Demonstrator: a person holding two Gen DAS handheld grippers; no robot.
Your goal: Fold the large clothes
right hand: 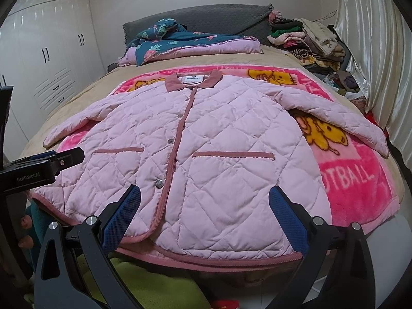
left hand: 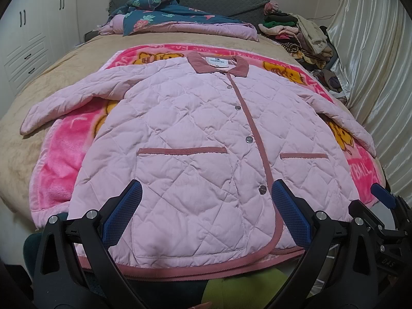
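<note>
A pale pink quilted jacket (left hand: 195, 134) with darker pink collar, trim and snap buttons lies flat, front up and buttoned, sleeves spread out, on a bright pink blanket. It also shows in the right wrist view (right hand: 219, 139). My left gripper (left hand: 206, 203) is open and empty, hovering over the jacket's left front near the hem. My right gripper (right hand: 204, 206) is open and empty, over the right front near the hem. Each gripper shows at the edge of the other's view: the right gripper in the left wrist view (left hand: 383, 198), the left gripper in the right wrist view (right hand: 51, 159).
The pink cartoon blanket (right hand: 358, 180) lies on a tan bed cover (left hand: 31, 118). A folded blue floral quilt (left hand: 164, 18) and a pile of clothes (left hand: 301, 33) lie at the bed's head. White wardrobes (right hand: 46, 51) stand left, a shiny curtain (left hand: 373, 59) right.
</note>
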